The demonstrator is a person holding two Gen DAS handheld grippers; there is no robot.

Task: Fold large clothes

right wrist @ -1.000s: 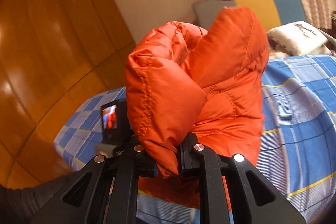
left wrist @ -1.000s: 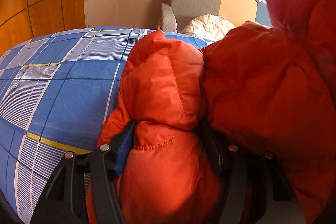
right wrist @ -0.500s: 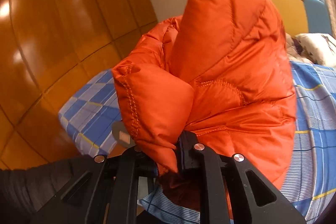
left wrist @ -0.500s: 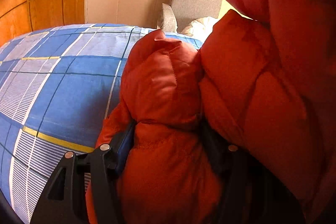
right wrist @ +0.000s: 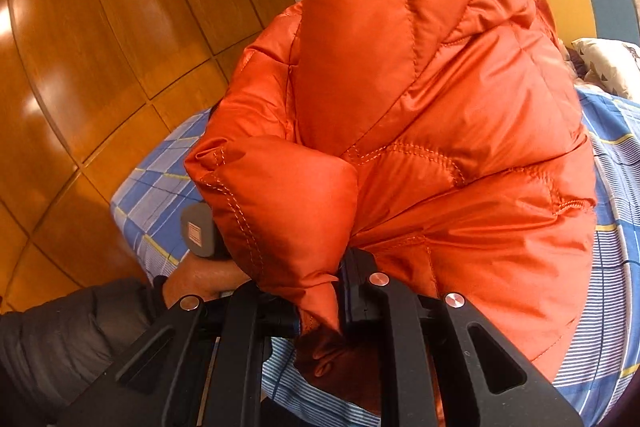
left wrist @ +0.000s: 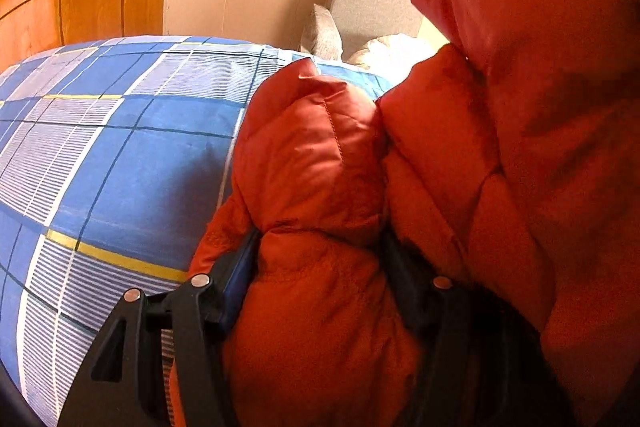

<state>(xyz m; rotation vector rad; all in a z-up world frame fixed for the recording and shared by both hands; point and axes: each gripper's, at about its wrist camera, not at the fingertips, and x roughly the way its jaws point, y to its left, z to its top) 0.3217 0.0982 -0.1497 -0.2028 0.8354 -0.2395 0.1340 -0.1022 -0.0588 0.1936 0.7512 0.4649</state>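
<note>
We see both grippers clamped on one orange puffer jacket (left wrist: 320,167) held above a bed (left wrist: 120,163) covered in a blue checked sheet. The left gripper (left wrist: 316,267) has its jaws spread wide around a thick padded fold, pads pressing into it on both sides. The right gripper (right wrist: 320,291) has its jaws nearly closed, pinching a thin quilted edge. In the right wrist view, a hand (right wrist: 200,279) in a dark sleeve (right wrist: 68,335) shows beside the jacket.
</note>
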